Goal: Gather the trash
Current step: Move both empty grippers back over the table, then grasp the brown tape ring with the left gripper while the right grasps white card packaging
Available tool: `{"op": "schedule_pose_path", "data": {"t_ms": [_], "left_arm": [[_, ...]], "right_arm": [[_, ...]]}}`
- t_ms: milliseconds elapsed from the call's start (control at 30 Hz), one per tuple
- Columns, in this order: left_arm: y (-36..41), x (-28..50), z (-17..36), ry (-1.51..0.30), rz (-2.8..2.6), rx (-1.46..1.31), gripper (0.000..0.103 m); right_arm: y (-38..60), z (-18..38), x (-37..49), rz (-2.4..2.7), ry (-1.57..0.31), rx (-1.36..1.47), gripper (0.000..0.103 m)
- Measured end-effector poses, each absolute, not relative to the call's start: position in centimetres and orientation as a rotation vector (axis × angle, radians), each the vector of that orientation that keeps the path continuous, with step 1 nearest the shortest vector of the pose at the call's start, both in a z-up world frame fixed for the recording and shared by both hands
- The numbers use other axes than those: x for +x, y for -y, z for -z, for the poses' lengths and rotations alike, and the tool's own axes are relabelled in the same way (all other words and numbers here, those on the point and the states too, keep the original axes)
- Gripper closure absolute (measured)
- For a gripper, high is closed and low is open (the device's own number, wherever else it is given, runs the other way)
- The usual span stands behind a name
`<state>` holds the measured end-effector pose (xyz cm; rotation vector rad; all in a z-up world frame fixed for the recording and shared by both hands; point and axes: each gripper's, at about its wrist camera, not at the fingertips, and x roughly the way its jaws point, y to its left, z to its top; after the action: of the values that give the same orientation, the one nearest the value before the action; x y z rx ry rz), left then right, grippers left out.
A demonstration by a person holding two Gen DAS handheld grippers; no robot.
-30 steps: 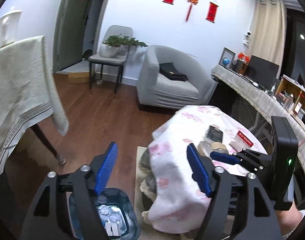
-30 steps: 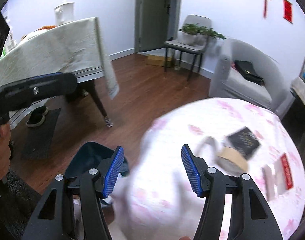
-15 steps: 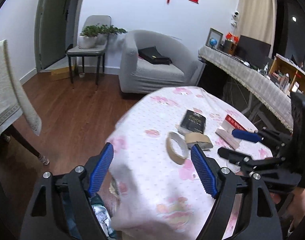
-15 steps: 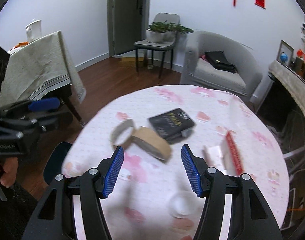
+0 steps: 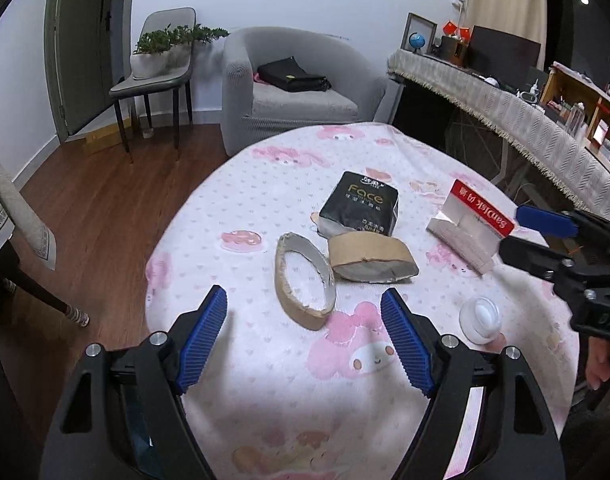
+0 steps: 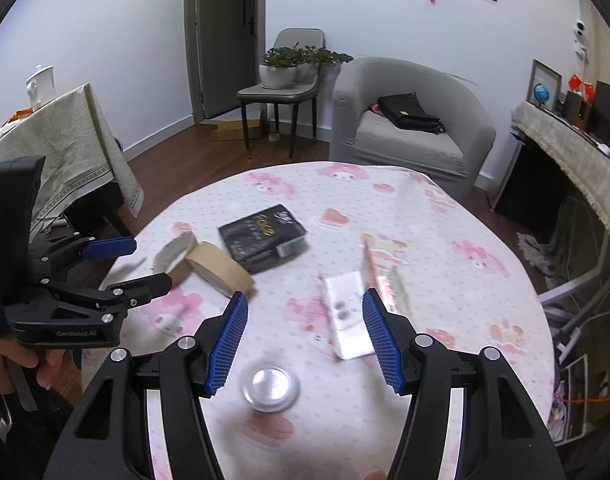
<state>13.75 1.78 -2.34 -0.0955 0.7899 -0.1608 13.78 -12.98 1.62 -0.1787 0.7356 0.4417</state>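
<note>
A round table under a pink patterned cloth (image 5: pixel 265 184) carries the trash. My left gripper (image 5: pixel 304 304) is open, hanging just short of an oval cardboard tape ring (image 5: pixel 297 312). Behind the ring lie a flattened cardboard core (image 5: pixel 369 258) and a black tissue pack (image 5: pixel 359 204). My right gripper (image 6: pixel 305 304) is open and empty above the cloth. A small round lid (image 6: pixel 270 386) lies below its fingers, and a white and red package (image 6: pixel 345 312) lies by its right finger. Each gripper also shows in the other's view: right gripper (image 5: pixel 537 232), left gripper (image 6: pixel 145 264).
A grey armchair (image 5: pixel 297 96) with a black bag stands behind the table. A chair with a potted plant (image 5: pixel 157 60) is by the door. A cloth-covered table (image 6: pixel 65 148) stands at the left, a long sideboard (image 5: pixel 525 120) at the right. Wood floor lies between.
Both grippers have swung from the floor bin at the table's left side to over the tabletop. The tape cores and the lid now lie close in front of the fingers.
</note>
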Motion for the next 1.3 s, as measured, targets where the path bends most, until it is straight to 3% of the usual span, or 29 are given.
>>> {"op": "schedule_pose_path", "data": {"t_ms": [333,433,567,1300], "left_arm": [[-1.6,15.4,3.8,-0.817,0.098,-0.097,0.039],[-1.5,15.7,3.8,-0.811,0.096,-0.101,0.047],[-1.3,15.9,3.7,-0.808,0.100,-0.087,0.066],[-2.6,13.5,1.9,-0.759,0.186,-0.105,0.068]], "right_arm": [[15.7,-0.4,14.9,-0.417,-0.775,-0.163,0.050],[16.0,0.1,15.5,-0.414,-0.786,-0.165,0.057],[16.5,0.5,16.3,-0.415,-0.793,-0.157,0.060],[14.1,2.5,19.3,-0.385,-0.827,-0.200,0.086]]}}
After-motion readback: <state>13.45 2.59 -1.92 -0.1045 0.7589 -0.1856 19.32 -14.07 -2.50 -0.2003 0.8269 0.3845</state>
